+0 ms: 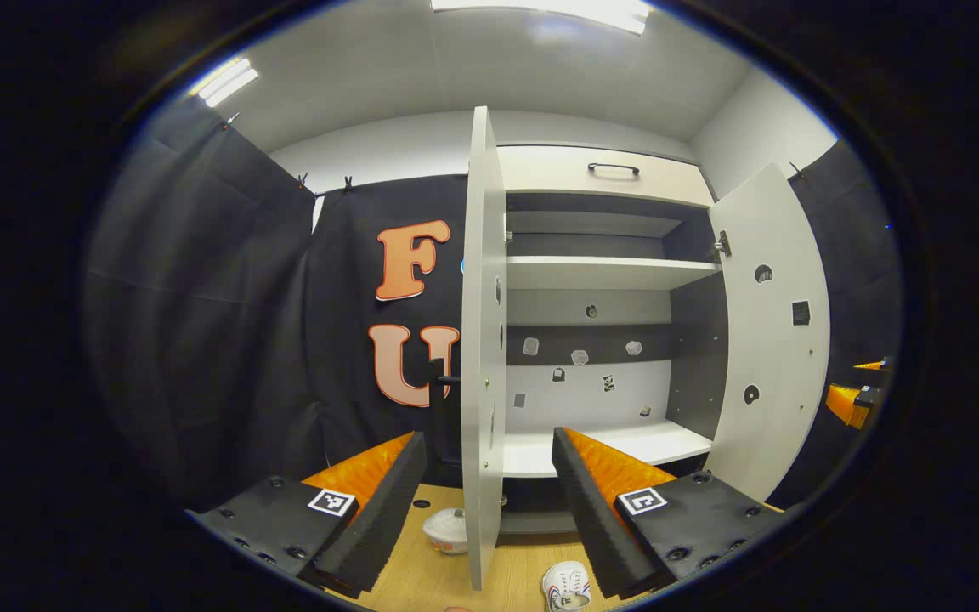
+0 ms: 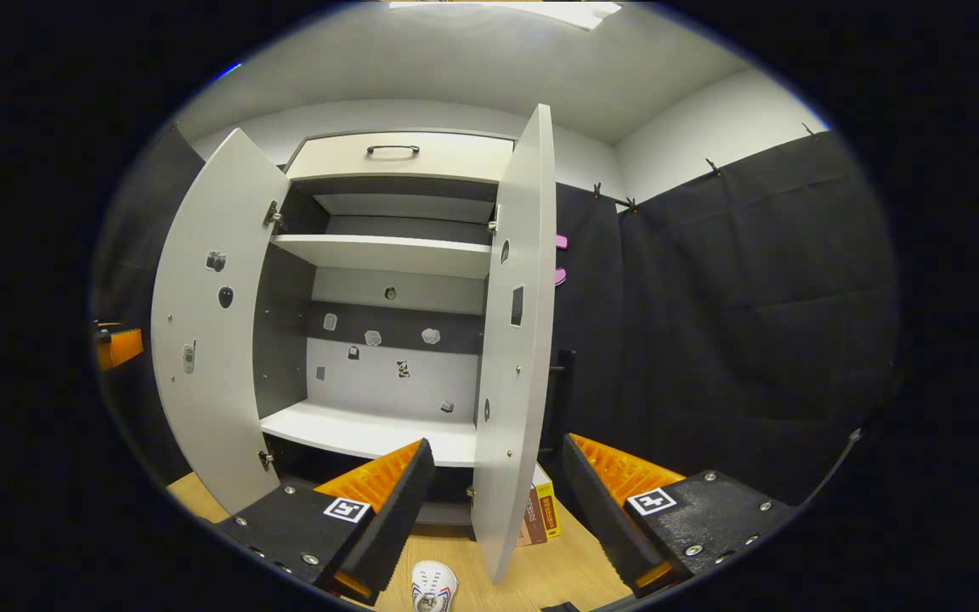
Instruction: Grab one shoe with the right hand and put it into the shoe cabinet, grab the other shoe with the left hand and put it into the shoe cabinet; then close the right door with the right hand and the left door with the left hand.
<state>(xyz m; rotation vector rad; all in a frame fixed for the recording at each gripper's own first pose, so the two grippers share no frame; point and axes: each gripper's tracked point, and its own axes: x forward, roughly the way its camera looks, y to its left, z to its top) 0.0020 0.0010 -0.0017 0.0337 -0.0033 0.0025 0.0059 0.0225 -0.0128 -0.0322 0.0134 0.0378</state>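
Both doors of the shoe cabinet (image 1: 608, 255) stand open, its shelves bare. At the bottom of the left gripper view, the left gripper (image 1: 489, 501) is spread wide, holding nothing; one shoe (image 1: 564, 586) lies on the wooden floor (image 1: 421, 578) at lower centre, a white bowl (image 1: 447, 530) beside it. At the bottom of the right gripper view, the right gripper (image 2: 496, 501) gapes empty above a shoe (image 2: 433, 586).

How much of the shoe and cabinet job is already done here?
Nothing looks done yet. Both shoes, one and the other, lie on the floor before the cabinet, whose shelves hold no shoes. The left door and right door stand open. The left gripper and right gripper are open, holding nothing. Everything remains.
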